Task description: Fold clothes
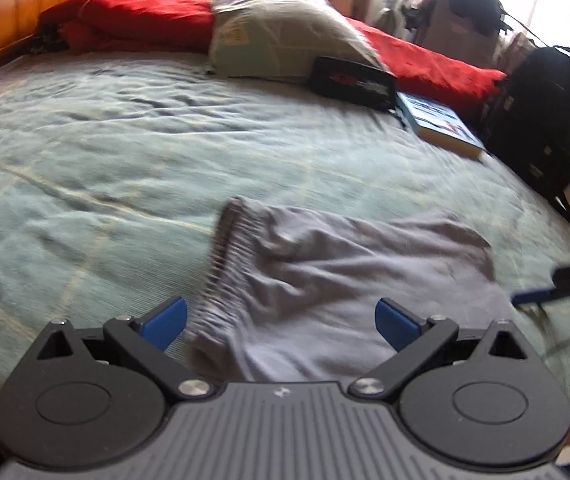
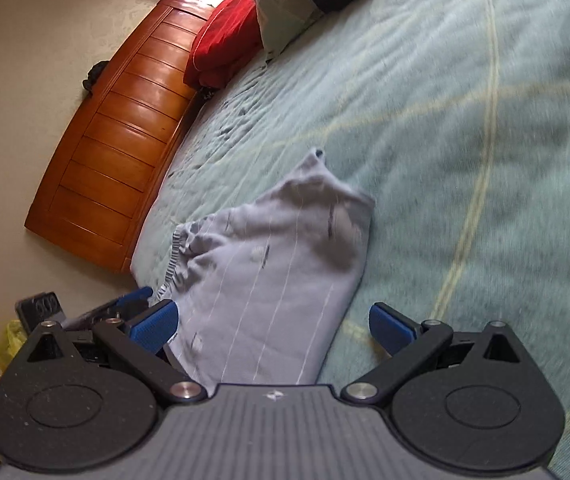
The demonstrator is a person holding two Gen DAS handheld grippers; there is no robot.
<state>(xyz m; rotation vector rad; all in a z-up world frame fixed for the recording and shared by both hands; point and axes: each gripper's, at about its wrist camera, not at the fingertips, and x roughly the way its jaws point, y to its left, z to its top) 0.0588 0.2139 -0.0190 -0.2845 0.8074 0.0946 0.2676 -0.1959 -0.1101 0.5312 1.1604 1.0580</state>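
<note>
Lying rumpled on the bed [image 1: 85, 128] near its front edge, the grey shorts [image 1: 325, 280] sit directly under both grippers. In the left wrist view the left gripper [image 1: 281, 322] hangs just above the cloth with its blue fingers [image 1: 165, 322] spread wide, holding nothing; the ribbed waistband [image 1: 221, 264] runs from near the left finger away toward the middle of the bed, and the rest of the shorts spreads to the right, past the right finger. Whether the fingers touch the cloth cannot be told. The right gripper [image 2: 273, 326] is likewise spread wide and empty in its own view, with the shorts filling the gap between its fingers and reaching forward to a raised corner [image 2: 317, 160]; thin pale stripes run along the cloth here. The waistband lies to the left in that view, by the bed edge nearest the wooden headboard [image 2: 121, 136]. Part of the right gripper shows at the right border of the left wrist view, just beyond the shorts. Toward the far side of the bed lie a grey pillow [image 1: 281, 32], a red blanket [image 1: 133, 16], a black case [image 1: 353, 82] and a book [image 1: 441, 124], all well apart from the shorts. A black backpack [image 1: 545, 112] stands at the bed's far right corner. Both views are somewhat blurred.
</note>
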